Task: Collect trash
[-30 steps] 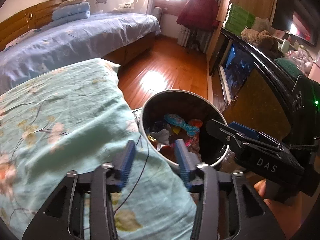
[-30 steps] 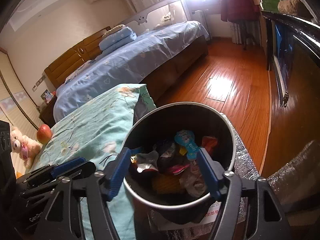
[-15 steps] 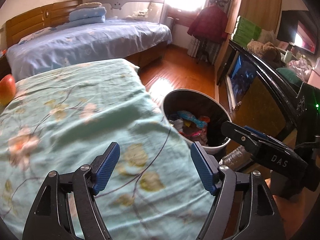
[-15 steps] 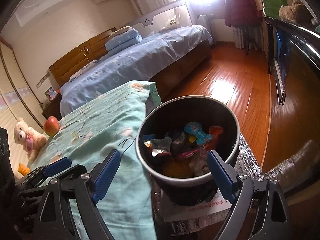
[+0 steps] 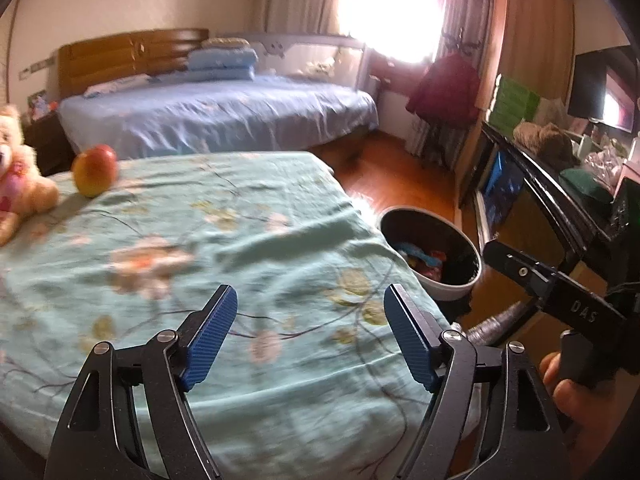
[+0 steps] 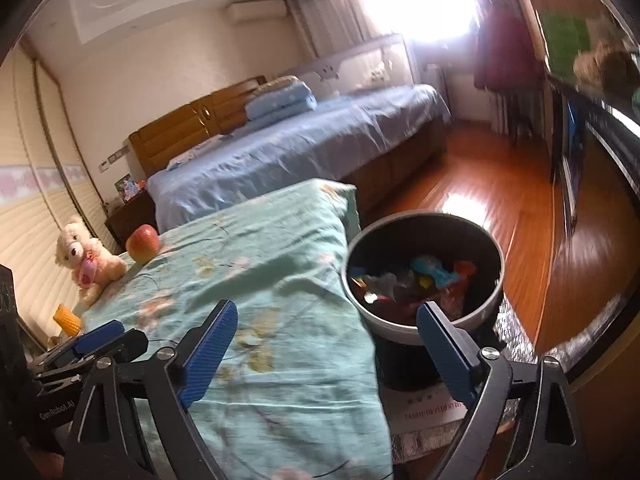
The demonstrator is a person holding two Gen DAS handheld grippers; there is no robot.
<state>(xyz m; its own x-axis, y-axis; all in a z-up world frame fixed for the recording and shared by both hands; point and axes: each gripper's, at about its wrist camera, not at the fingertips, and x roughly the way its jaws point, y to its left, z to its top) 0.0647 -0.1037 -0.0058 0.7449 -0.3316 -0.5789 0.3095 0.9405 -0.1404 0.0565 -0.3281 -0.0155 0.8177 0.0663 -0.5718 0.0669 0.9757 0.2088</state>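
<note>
A round trash bin (image 5: pixel 454 291) stands on the floor by the corner of the bed with the teal floral cover (image 5: pixel 208 240). Colourful wrappers (image 6: pixel 428 276) lie inside the bin (image 6: pixel 424 236). My left gripper (image 5: pixel 310 300) hovers over the cover, left of the bin, and its jaws are opening with nothing between them. My right gripper (image 6: pixel 326 312) hangs near the bed corner, its right finger in front of the bin's near rim. Its jaws are also opening and hold nothing. Each gripper shows in the other's view: the right (image 5: pixel 552 292), the left (image 6: pixel 100 336).
An apple (image 5: pixel 95 170) and a teddy bear (image 5: pixel 16 184) sit at the far left of the teal cover, with a yellow object (image 6: pixel 68 318) near the bear. A blue bed (image 5: pixel 224 120) lies beyond. A dark cabinet (image 5: pixel 540 216) lines the right side of the wooden floor.
Both grippers have pulled back from over the bin and their jaws have widened. The left one swung left over the teal cover, bringing the apple and teddy bear into view.
</note>
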